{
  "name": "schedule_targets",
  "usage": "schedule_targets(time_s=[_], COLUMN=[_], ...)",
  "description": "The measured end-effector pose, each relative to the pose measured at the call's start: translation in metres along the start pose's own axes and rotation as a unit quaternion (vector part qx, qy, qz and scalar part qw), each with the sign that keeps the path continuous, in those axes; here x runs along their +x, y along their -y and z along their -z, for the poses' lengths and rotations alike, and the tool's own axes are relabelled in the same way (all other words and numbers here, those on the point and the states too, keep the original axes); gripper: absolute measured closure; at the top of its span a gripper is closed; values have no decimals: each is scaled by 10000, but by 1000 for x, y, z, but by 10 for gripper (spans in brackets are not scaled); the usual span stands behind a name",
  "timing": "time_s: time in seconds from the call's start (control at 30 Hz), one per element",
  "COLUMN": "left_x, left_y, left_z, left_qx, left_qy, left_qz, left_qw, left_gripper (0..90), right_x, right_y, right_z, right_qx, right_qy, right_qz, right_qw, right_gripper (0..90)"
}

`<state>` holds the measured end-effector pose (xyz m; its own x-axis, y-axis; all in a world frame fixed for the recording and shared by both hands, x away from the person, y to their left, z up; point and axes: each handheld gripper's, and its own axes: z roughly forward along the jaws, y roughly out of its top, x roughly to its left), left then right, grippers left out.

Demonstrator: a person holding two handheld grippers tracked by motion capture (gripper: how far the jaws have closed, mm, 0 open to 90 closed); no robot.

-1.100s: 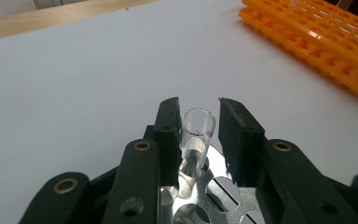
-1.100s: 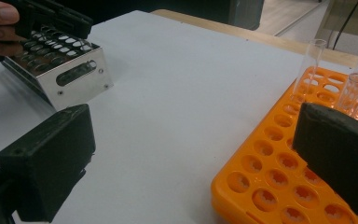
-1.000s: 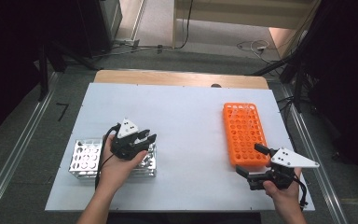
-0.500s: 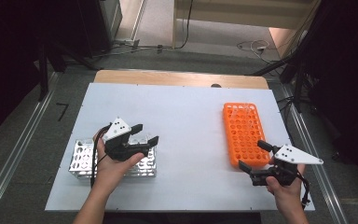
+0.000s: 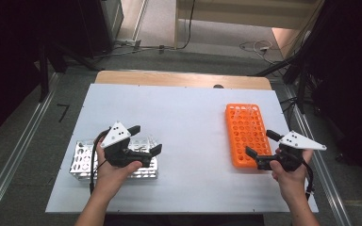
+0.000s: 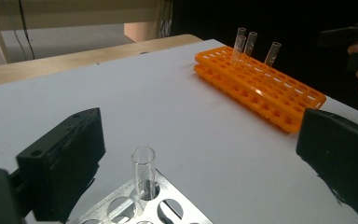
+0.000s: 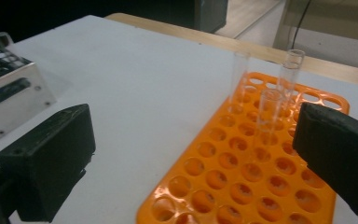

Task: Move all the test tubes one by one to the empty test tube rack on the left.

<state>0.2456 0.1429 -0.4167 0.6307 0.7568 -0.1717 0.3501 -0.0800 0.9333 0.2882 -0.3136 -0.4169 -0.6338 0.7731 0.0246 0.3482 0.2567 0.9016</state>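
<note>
My left hand-held gripper hangs over the metal rack, jaws just opened wide, nothing pinched. The glass tube stands upright in a corner hole of that rack, between the jaws but untouched; it's clear and open-topped. My right hand-held gripper gapes empty, beside the orange rack, well right of the metal rack.

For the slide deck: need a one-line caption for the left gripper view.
Left gripper open above a clear tube standing in the metal rack; orange rack with three tubes beyond.
</note>
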Motion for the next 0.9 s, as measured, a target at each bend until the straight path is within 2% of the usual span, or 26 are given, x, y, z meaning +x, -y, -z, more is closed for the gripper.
schedule_targets(time_s=[0.1,0.23,0.33,0.4,0.5,0.63,0.77,0.9], left_x=[-2,-2,-2,-3,-4,-4,-4,-5], left_y=[0,-1,-1,-1,-2,-2,-2,-2], left_z=[1,1,1,2,2,1,1,1], left_qx=[-11,-67,-69,-91,-94,-83,-89,-82], left_qy=[82,78,54,31,34,35,30,32], left_qz=[-51,-5,-9,-5,-21,-23,-30,-36], left_qw=[10000,9999,10000,10000,9999,10000,10000,10000], left_gripper=[0,0,0,0,1,1,1,2], right_x=[-12,-28,-40,-45,-50,-54,-50,-47], right_y=[-1,3,9,12,16,14,15,15], right_z=[-8,-18,-26,-32,-39,-45,-52,-56], right_qx=[56,82,155,221,292,365,667,831], right_qy=[50,229,234,234,238,253,446,562], right_qz=[-85,-286,-483,-565,-753,-1042,-938,-861], right_qw=[9999,9993,9984,9979,9965,9936,9924,9912], right_gripper=[10,50,145,166,234,369,455,526])
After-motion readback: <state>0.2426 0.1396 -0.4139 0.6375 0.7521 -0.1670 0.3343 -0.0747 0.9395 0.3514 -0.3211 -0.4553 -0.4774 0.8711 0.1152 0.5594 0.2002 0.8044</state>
